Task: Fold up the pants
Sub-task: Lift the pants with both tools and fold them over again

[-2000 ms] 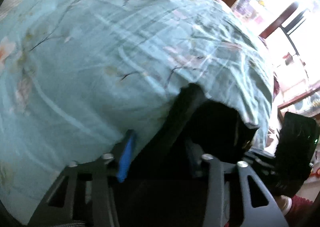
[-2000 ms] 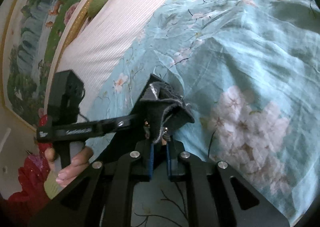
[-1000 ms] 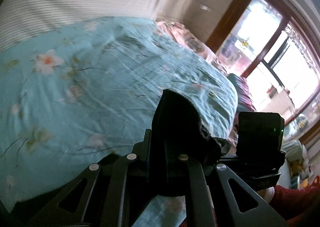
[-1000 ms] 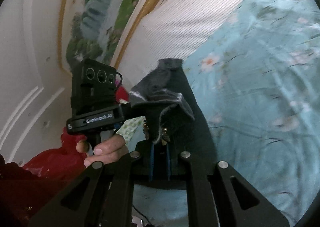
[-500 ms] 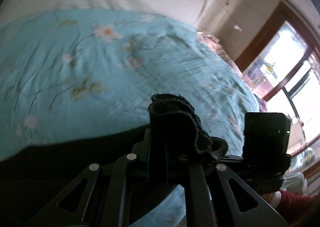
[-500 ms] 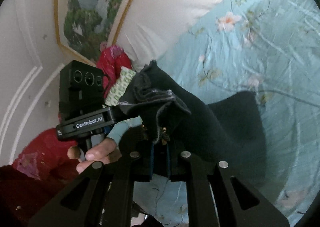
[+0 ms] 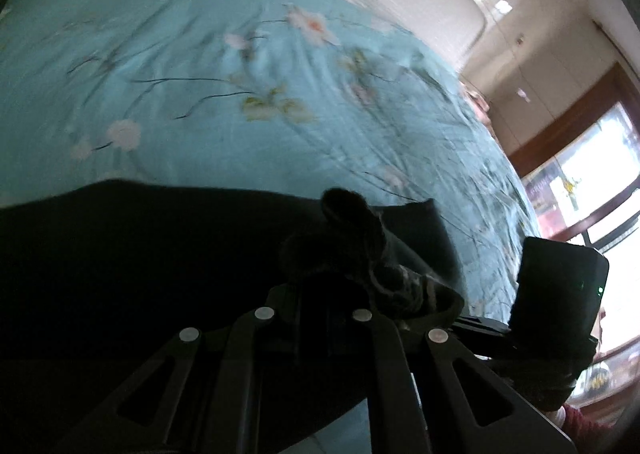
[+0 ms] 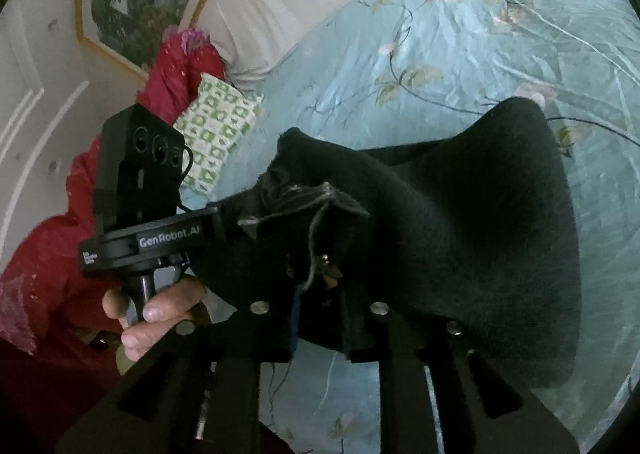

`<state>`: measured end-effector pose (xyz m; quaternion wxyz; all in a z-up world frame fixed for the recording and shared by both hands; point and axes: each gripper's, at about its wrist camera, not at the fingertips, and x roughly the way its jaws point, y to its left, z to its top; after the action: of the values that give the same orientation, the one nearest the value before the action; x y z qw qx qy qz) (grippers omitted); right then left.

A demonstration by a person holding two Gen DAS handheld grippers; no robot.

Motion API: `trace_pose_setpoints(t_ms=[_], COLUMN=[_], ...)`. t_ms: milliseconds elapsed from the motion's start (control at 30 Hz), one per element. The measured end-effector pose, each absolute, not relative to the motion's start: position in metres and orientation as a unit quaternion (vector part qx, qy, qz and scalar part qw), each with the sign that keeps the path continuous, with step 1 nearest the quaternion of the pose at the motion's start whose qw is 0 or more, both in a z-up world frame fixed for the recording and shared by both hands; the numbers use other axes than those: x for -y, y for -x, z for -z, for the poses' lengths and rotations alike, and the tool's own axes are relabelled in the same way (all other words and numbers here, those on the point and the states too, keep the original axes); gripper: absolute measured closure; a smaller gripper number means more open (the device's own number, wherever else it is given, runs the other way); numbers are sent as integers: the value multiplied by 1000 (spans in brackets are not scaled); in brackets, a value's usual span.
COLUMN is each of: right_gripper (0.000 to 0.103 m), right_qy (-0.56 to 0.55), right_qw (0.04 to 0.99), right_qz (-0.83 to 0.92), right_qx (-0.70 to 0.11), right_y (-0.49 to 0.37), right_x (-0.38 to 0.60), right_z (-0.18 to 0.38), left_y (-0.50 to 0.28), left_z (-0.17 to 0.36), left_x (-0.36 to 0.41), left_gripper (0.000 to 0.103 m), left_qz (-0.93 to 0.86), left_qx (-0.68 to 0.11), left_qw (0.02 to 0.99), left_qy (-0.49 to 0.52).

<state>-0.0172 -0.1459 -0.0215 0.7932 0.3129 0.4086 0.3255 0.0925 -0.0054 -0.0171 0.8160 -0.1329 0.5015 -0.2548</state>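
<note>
Now pants pinched in right gripper, left gripper

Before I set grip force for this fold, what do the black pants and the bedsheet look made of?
Black pants: seemingly a soft, matte knit or fleece, with a fuzzy surface, loose threads at the pinched edge and a limp drape. Bedsheet: apparently thin woven cotton or a blend, teal with printed flowers, finely creased and faintly shiny. Both grippers are shut on the pants.

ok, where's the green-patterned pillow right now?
Right wrist view only, upper left: the green-patterned pillow lies at the bedspread's edge, beside the red fabric, just behind the left gripper's camera block.
</note>
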Motion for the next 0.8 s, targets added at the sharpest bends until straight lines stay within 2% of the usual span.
trace_pose_setpoints(t_ms=[267, 333, 467, 800], right_gripper=[59, 55, 54, 54], right_qy=[-270, -252, -228, -181], right_qw=[801, 805, 806, 804], right_qz=[-333, -338, -356, -396], right_qx=[-418, -418, -415, -405], right_y=[14, 13, 13, -5], right_x=[125, 117, 103, 64], right_z=[12, 7, -5, -29], left_y=[-73, -67, -52, -1], left_z=[15, 13, 7, 0], left_x=[-45, -58, -84, -148], left_gripper=[94, 90, 72, 71], left_qz=[190, 171, 140, 64], left_qx=[-490, -486, -477, -449], left_qw=[831, 834, 840, 852], left_qy=[181, 195, 219, 262])
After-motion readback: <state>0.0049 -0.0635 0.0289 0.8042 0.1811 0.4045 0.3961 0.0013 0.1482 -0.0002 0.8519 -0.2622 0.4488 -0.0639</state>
